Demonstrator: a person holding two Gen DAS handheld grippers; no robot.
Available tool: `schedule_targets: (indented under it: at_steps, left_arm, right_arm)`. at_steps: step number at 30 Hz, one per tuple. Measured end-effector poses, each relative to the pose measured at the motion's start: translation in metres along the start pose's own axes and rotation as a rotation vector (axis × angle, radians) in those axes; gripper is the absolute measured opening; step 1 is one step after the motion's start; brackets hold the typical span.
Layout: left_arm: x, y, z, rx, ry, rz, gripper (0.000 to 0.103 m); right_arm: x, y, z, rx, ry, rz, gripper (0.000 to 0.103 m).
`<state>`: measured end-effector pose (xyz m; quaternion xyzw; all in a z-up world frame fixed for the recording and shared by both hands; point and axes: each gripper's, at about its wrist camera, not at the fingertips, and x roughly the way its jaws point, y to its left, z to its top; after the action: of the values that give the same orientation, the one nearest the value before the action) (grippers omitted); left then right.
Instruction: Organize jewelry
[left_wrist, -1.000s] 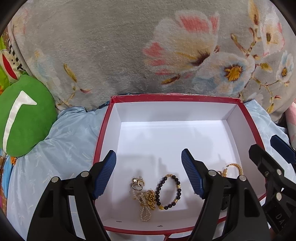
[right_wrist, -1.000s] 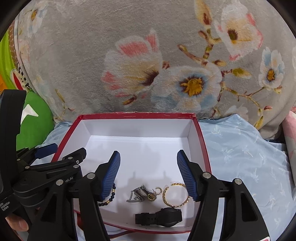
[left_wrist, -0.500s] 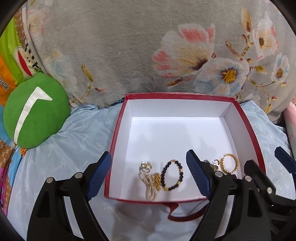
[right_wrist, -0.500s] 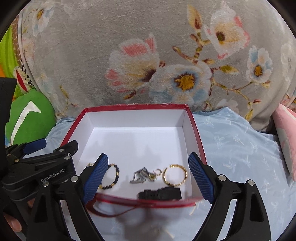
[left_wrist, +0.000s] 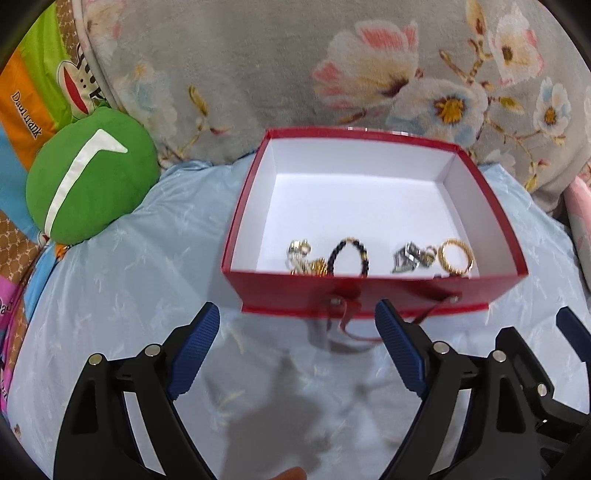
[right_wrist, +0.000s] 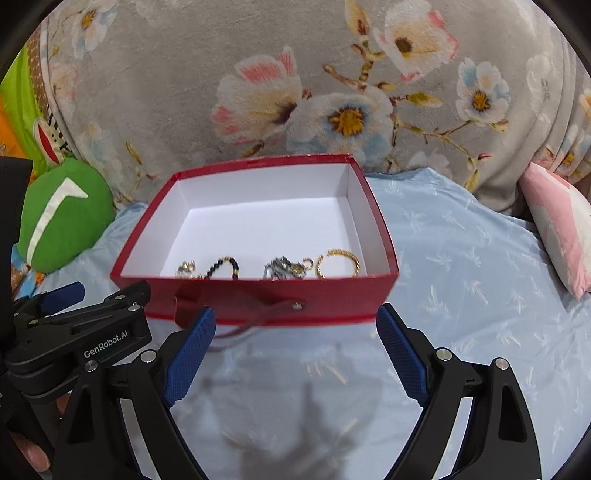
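Jewelry lies along the near wall of the red box (left_wrist: 373, 291); none visible on the bed. Left gripper (left_wrist: 297, 350) and right gripper (right_wrist: 295, 354): jaws spread, empty. Task appears near complete.

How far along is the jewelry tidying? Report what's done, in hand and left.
Done: a pearl-and-gold cluster, black bead bracelet, silver piece and gold bangle lie in the red box, along its near wall. In hand: nothing; the left tongs and right tongs are open and empty over the blue sheet in front of the box. Left: no loose jewelry shows on the sheet, so little seems to remain.
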<state>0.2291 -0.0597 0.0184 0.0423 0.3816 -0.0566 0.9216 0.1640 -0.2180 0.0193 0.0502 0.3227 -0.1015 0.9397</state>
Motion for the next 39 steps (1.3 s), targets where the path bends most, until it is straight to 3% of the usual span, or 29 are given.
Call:
schedule_targets:
  at_steps: [12,39]
  left_arm:
    - [-0.002,0.006,-0.034,-0.024,0.042,0.024,0.084]
    - [-0.01,0.012,-0.032,-0.036,0.027,0.05,0.084]
  right_arm:
    - [-0.007,0.003,-0.028,-0.006,0.045,-0.001,0.086]
    - [-0.01,0.006,-0.027,0.004,0.046,0.006,0.086]
